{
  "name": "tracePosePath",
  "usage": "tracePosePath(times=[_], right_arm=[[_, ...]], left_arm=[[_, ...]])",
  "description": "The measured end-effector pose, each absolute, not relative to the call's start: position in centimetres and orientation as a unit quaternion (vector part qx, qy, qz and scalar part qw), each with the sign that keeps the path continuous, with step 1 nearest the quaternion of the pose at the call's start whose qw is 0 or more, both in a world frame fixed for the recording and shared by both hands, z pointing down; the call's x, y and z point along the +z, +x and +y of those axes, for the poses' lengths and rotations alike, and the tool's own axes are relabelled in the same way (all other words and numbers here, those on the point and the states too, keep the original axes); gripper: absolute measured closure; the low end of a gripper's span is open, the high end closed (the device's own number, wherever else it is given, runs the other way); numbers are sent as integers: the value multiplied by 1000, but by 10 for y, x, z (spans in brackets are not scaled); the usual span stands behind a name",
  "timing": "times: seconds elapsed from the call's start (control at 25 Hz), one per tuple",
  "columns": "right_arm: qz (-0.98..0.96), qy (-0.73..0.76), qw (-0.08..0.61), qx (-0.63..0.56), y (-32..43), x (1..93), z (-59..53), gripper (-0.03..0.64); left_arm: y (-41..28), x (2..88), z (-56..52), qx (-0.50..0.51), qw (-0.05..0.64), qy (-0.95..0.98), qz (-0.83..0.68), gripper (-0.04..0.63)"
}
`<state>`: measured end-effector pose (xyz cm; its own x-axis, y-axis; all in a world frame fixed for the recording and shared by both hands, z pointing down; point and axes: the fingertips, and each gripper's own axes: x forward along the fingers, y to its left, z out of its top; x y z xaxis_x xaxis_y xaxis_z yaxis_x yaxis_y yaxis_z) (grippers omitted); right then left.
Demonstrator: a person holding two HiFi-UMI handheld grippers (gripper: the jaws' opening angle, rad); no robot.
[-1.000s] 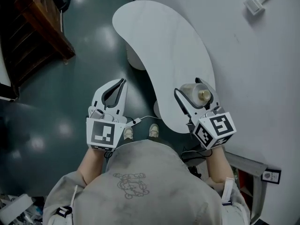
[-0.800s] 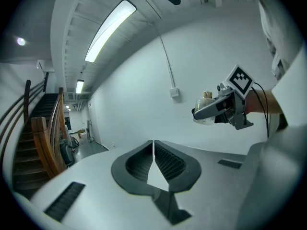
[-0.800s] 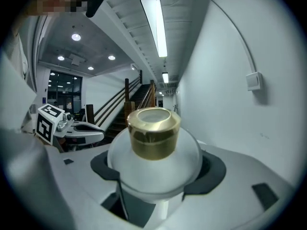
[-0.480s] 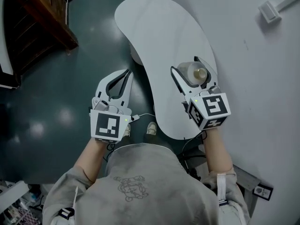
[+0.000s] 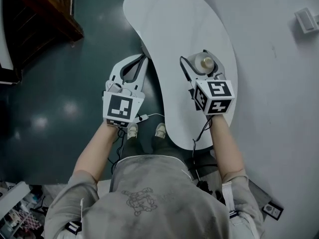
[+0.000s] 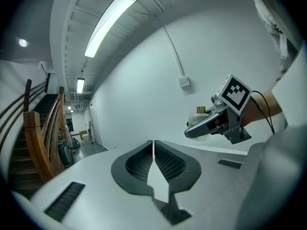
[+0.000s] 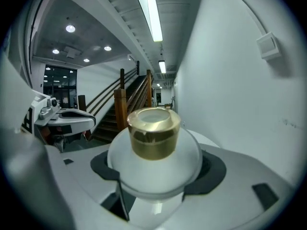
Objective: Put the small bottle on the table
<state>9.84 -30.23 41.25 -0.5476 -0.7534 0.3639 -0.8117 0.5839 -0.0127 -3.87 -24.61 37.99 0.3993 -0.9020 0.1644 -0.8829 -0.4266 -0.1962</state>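
Holding one small bottle [image 7: 153,157], right claw [image 5: 198,59] seemingly over one table [image 5: 169,24]

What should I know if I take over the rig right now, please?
Left gripper: jaws shut, empty, over the floor left of the table.
Right gripper: jaws shut on the bottle, gold cap up, above the table.
Done: bottle grasped and positioned over the table.
Left: set it down, open the jaws, withdraw. I cannot tell whether its base touches yet.
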Motion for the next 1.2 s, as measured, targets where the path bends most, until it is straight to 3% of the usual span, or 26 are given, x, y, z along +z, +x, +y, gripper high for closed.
tracePosePath(times=[0.8, 1.2], right_arm=[[-828, 464, 262, 176, 93, 648, -356, 290], [-811, 485, 269, 185, 96, 693, -359, 290]], left_arm=[[-27, 529, -290, -204, -34, -822, 531, 571], [-27, 570, -275, -229, -72, -826, 509, 571]])
